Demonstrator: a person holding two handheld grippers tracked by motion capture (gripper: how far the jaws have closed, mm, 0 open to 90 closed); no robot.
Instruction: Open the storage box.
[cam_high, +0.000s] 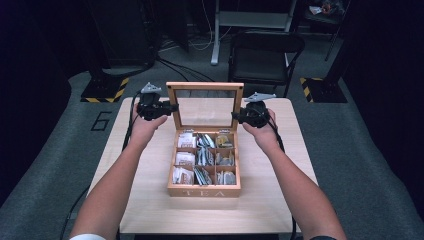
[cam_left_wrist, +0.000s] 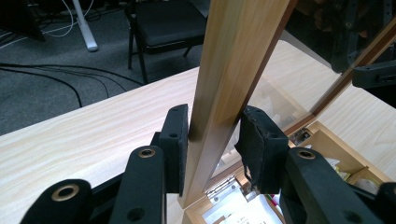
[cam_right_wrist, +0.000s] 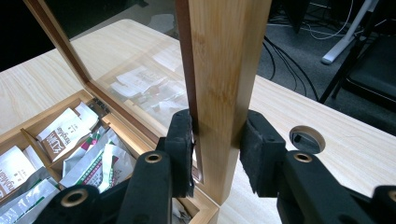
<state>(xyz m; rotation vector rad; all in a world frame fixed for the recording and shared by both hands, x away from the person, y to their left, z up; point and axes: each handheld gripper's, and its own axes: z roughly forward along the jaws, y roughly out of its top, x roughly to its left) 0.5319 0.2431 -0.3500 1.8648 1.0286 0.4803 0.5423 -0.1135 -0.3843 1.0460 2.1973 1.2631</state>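
Nearest to the person, the open bamboo tea box with nine compartments (cam_high: 204, 191) is sitting in the middle of the pale wooden counter (cam_high: 150, 205), its front wall with the word TEA facing the person. Paper and foil tea sachets (cam_high: 185, 159) are filling the compartments.

Behind them, the wooden-framed glass lid (cam_high: 205, 86) is standing almost upright on its small metal hinges (cam_left_wrist: 227, 188) at the back edge of the box. The left gripper (cam_left_wrist: 215, 148) is bracketing the left side rail of the lid: its outer pad is lying against the wood, while the inner pad is showing a narrow gap on the glass side, so the fingers are only a little open and not fully pressing. The right gripper (cam_right_wrist: 217, 151) is doing the same on the right side rail, with both pads at or very near the wood.

In my judgement the lid is light and stiff, but the glass pane is fragile and the hinges are small. So it is better to hold the wooden rails, as here, and to move both sides together without twisting.

The counter is bare on both sides of the box and behind the lid. A round cable hole (cam_right_wrist: 307, 138) is lying near the right rail. Beyond the far edge, a black folding chair (cam_high: 265, 55) is standing on the grey floor.
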